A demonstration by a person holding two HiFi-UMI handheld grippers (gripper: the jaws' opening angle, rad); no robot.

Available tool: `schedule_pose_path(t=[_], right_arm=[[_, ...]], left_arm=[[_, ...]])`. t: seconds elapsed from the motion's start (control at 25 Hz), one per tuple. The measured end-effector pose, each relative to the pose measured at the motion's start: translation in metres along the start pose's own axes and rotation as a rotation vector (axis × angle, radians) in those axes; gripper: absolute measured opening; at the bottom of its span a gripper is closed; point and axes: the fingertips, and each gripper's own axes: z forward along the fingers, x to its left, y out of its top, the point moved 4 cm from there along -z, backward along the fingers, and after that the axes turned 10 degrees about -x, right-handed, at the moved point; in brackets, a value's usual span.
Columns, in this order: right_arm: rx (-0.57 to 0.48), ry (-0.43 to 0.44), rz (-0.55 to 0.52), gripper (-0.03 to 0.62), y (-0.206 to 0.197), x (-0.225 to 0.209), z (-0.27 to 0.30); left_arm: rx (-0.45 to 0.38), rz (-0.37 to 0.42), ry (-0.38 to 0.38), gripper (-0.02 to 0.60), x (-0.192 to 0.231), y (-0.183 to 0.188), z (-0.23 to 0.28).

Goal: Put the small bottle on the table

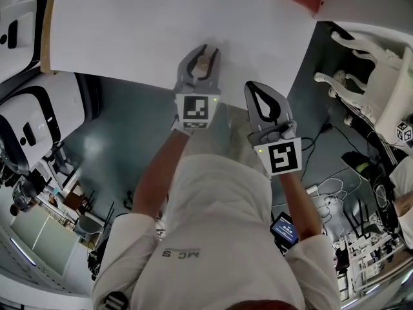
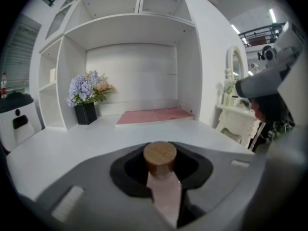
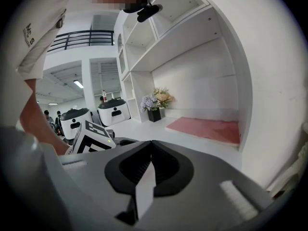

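The small bottle (image 2: 160, 159) has a round wooden cap and a pale pink body. My left gripper (image 2: 162, 145) is shut on it, and the cap stands up in the hollow between the jaws. In the head view the left gripper (image 1: 206, 50) holds the bottle (image 1: 202, 63) over the near edge of the white table (image 1: 122, 37). My right gripper (image 1: 253, 90) hangs just off the table's edge, to the right and nearer the person. Its jaws (image 3: 150, 150) are shut with nothing between them.
A black vase of flowers (image 2: 86, 100) and a pink mat (image 2: 154, 115) sit at the back of the table inside a white shelf unit (image 2: 130, 37). White robots (image 1: 26, 121) stand on the left and an ornate white chair (image 1: 377, 76) on the right. Cables lie on the floor (image 1: 335, 186).
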Motion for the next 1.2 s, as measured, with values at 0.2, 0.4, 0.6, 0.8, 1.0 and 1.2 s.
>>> schedule_pose_path(t=[0.2,0.4,0.6,0.8,1.0,1.2], right_arm=[[-0.002,-0.012,0.011,-0.002,0.001,-0.003,-0.001],[-0.014,-0.017,0.010,-0.002,0.008,-0.001,0.000],[-0.015,-0.023,0.014,-0.002,0.010,-0.005,-0.003],[-0.029,-0.029,0.016,-0.002,0.017,-0.009,-0.008],[-0.013,-0.006,-0.017,-0.002,0.025,-0.012,-0.016],[-0.032,-0.011,-0.020,-0.002,0.044,-0.017,-0.024]], left_arm=[[0.020,0.012,-0.028,0.104,-0.003,-0.001,0.003],[0.044,0.004,-0.043,0.107,-0.002,-0.001,0.002],[0.066,-0.066,-0.103,0.206,-0.007,-0.001,0.006],[0.048,-0.069,-0.102,0.272,-0.007,0.014,0.004],[0.026,-0.101,-0.098,0.259,-0.006,0.033,-0.004],[0.005,-0.097,-0.081,0.258,-0.008,0.057,-0.020]])
